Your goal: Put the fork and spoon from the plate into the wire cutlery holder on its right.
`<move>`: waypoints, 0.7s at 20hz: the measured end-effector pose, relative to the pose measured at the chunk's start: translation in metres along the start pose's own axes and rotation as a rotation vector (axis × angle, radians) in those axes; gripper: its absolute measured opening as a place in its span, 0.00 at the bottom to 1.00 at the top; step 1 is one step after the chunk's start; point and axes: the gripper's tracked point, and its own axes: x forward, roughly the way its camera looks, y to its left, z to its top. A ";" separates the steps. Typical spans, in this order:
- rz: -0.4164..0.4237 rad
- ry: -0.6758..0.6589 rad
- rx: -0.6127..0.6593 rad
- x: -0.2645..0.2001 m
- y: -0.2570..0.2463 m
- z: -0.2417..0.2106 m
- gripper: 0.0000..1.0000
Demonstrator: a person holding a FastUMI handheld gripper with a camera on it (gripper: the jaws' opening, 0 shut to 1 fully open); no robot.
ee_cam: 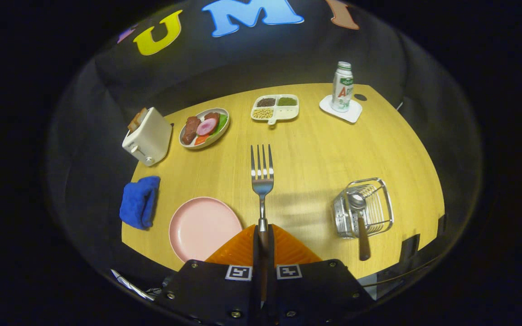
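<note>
My gripper (263, 240) is shut on the fork (262, 174), pinching its handle between both fingers; the metal tines point straight ahead, held up over the wooden table (315, 154). The pink plate (204, 227) lies bare just left of my fingers. To the right stands the wire cutlery holder (365, 208), with the spoon (359, 217) in it: bowl inside the basket, brown handle sticking out toward me over the rim.
A blue cloth (140, 201) lies left of the plate. Farther back are a white toaster (147, 136), a dish of food (204, 127), a divided tray of grains (274, 107) and a bottle (342, 87) on a white coaster.
</note>
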 end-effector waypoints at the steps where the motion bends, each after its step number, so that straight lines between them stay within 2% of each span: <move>1: -0.014 -0.002 0.012 -0.006 -0.013 0.002 0.06; 10: -0.102 0.089 0.054 -0.025 -0.098 -0.019 0.05; 14: -0.097 0.130 0.080 -0.030 -0.114 -0.021 0.05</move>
